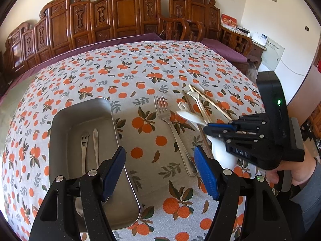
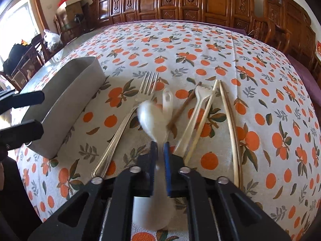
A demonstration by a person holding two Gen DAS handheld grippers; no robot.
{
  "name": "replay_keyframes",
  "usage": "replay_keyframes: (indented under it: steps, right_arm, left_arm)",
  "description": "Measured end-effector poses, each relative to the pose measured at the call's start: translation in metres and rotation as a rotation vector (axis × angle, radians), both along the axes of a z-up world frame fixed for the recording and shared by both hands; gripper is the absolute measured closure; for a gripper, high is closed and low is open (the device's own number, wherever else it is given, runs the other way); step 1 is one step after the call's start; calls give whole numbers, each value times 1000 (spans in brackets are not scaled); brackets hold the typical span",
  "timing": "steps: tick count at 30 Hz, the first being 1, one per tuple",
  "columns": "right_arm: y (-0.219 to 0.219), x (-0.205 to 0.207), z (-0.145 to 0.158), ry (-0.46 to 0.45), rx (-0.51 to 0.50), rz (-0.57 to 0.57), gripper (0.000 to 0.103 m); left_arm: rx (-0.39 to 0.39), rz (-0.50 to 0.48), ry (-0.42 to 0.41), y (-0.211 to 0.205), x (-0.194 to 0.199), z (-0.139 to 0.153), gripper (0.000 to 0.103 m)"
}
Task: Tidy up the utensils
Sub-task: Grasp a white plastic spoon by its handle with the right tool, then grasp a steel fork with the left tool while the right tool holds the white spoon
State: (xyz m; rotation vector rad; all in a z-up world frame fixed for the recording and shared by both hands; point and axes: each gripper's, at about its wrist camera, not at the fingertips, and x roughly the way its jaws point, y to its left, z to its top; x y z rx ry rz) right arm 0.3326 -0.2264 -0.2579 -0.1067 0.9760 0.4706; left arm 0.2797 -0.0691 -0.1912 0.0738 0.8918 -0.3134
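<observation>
right hand-held gripper (image 2: 159, 150) pinching glossy white spoon (image 2: 152, 118) | steel tray (image 1: 60, 124) rectangular

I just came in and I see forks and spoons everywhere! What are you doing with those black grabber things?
A person is tidying utensils with two hand-held grippers. The right gripper has its jaws shut on a white spoon. The left gripper waits open above the tablecloth beside the metal tray, which already holds a smiley-face utensil and another metal piece. A metal fork, a white plastic fork and chopsticks lie on the tablecloth.
</observation>
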Motion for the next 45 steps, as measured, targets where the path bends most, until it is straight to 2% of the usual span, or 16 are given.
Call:
replay_keyframes:
  steps: [9,14,21,23,31,38,45]
  right_arm:
    - [-31,0,24,-81,73,-99,95]
    - [-46,2,24,-81,81,-156,95]
    - [-59,3,15,-60,83,-188,95]
    - [-60,3,14,-57,84,-189,95]
    - [-61,2,12,-55,82,-186,95]
    - [-58,5,11,-49,87,-181,95]
    - [-46,8,11,-44,90,-161,95]
  left_arm:
    - [13,-6,-11,-10,-3,2,36]
    - [21,-15,-11,-21,3,3,37]
    - [34,-32,23,-37,21,2,51]
    - [47,-32,42,-41,28,-1,59]
    - [56,-12,126,-61,65,-27,74]
    - [56,17,175,-63,78,-54,83]
    - [61,32,193,-60,83,-67,84]
